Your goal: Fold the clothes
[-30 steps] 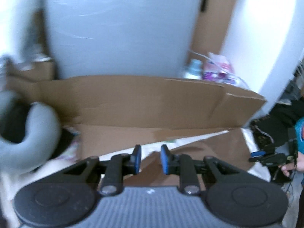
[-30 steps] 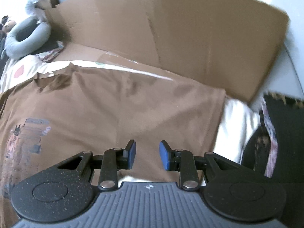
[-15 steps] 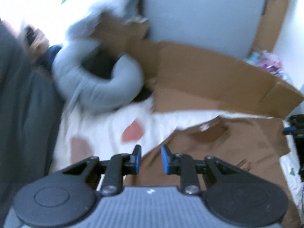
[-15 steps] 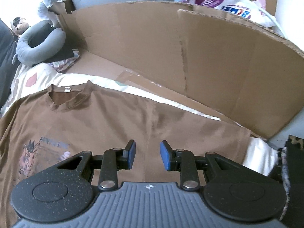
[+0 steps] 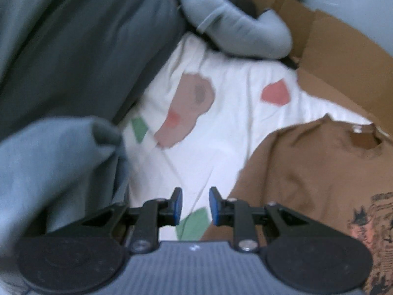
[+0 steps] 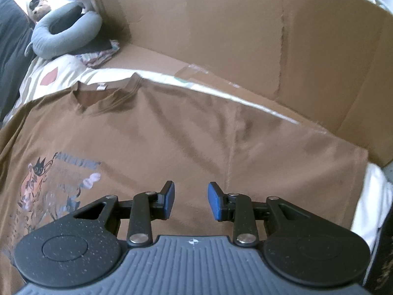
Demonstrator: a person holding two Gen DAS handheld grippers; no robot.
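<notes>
Right wrist view: our right tongs hover part-open and empty over the brown T-shirt, spread flat on the bed for folding.

left wrist: steeply down, close over sheet | right wrist: down over shirt | shared: shirt collar, neck pillow

Your left gripper and right gripper match: black linkage arms with silver screw heads, blue pads on the fingertips, two round black discs flanking a ribbed grey housing stamped with a small white mark.
</notes>
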